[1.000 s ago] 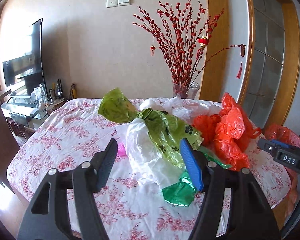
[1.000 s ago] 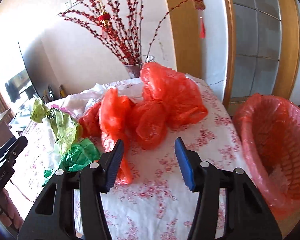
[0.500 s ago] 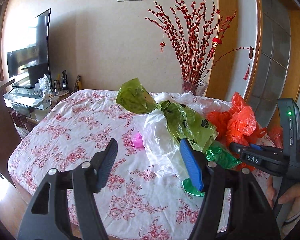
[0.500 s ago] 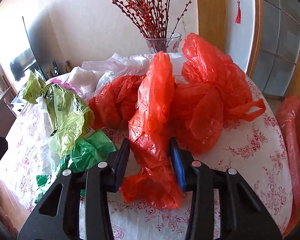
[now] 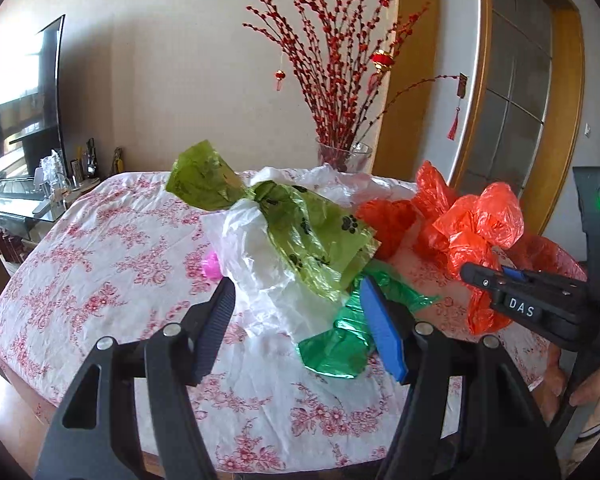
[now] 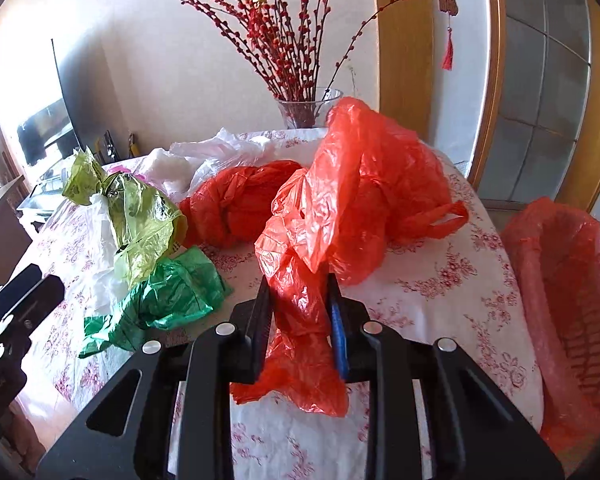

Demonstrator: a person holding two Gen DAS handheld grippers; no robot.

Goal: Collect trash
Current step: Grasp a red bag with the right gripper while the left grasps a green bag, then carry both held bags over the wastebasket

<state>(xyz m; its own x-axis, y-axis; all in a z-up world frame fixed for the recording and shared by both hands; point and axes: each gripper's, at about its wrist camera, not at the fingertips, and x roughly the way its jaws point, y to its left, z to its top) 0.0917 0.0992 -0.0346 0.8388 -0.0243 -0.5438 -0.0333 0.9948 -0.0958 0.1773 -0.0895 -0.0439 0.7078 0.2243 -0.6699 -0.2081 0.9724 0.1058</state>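
A: Now, nearest the lens, what does the right hand-held gripper [image 6: 300, 304] have?

B: It is clenched on a red bag [image 6: 300, 320]: thin, crinkled plastic pinched between a black ribbed pad and a blue one, its loose tail hanging below them over the worktop [image 6: 440, 288].

A: And the left hand-held gripper [image 5: 296, 312]?

B: Released, pads wide apart, nothing between them. It hovers over the near edge of the worktop, facing a dark green bag [image 5: 340, 340], glossy and crumpled flat.

A: What covers the worktop?

B: A wrinkled white cloth printed with pink flowers, on a rounded top.

A: Behind the dark green bag?

B: A white bag [image 5: 260, 264], soft and rumpled, with an olive bag [image 5: 312, 236] bearing black paw prints draped over it, twisted at the neck and flaring into a stiff fan. A small pink scrap [image 5: 212, 270] sits just beside the white one.

A: And on the right side?

B: More red bags [image 6: 372, 184] in a puffy heap, one twisted like a rope, one with a loop handle. Off the worktop's right edge stands a basket [image 6: 572, 320], woven lattice walls lined with red film.

A: Farthest back?

B: A clear glass vase [image 6: 308, 112] with spindly red-berried branches, against the wall.
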